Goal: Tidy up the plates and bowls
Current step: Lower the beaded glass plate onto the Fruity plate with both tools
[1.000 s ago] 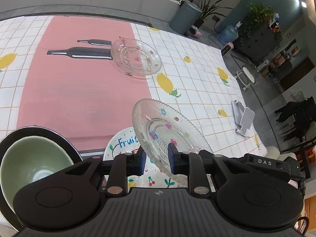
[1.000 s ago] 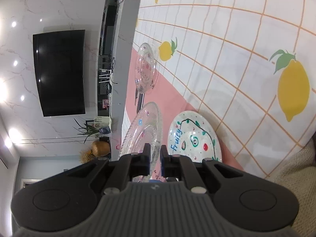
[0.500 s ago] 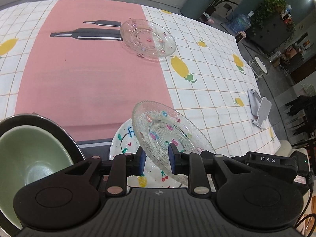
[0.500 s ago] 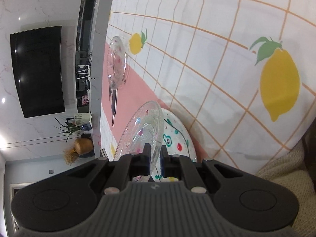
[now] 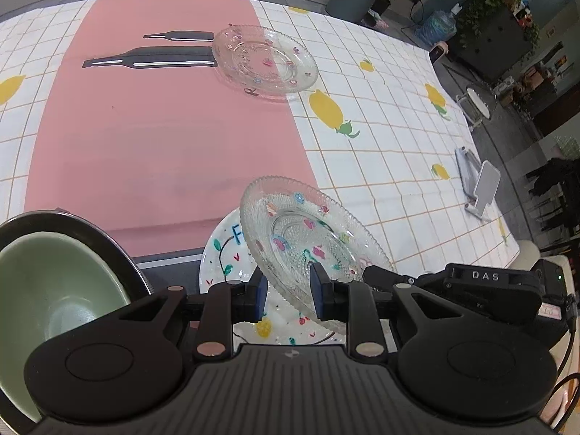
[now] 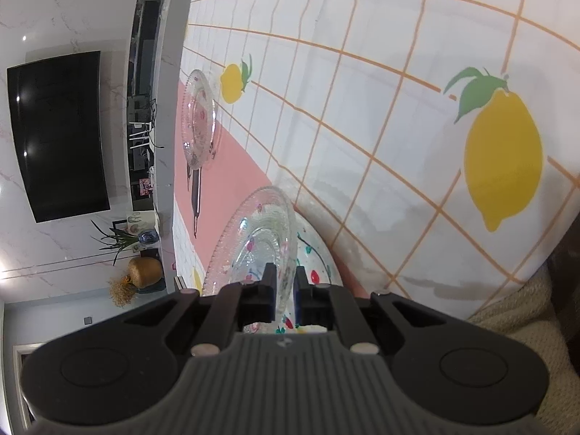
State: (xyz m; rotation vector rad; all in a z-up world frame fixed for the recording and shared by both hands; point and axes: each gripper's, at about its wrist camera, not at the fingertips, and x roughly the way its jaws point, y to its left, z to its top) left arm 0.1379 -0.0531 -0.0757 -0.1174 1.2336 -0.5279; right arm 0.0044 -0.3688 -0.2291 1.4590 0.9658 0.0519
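Observation:
A clear glass plate point(image 5: 308, 239) with painted flowers hangs tilted just above a white fruit-print plate point(image 5: 224, 253) on the table. My right gripper point(image 6: 284, 290) is shut on its near rim point(image 6: 261, 239); the gripper's black housing point(image 5: 482, 290) shows in the left wrist view. My left gripper point(image 5: 288, 293) has its blue pads a little apart, and the plate's lower edge runs between them without a clear pinch. A second glass plate point(image 5: 264, 59) lies far off on the pink runner. At the left, a green bowl point(image 5: 43, 282) sits inside a dark bowl point(image 5: 108, 239).
The tablecloth is white with a lemon print and a pink runner point(image 5: 152, 137) showing printed bottle shapes. A white phone stand point(image 5: 478, 188) sits near the right table edge. A cream knitted cloth point(image 6: 525, 326) lies at the near right. Beyond the table are a bin and plants.
The held glass plate has come lower and flatter over the white plate, hiding more of it. The left jaws stand slightly wider. The right jaws keep their grip.

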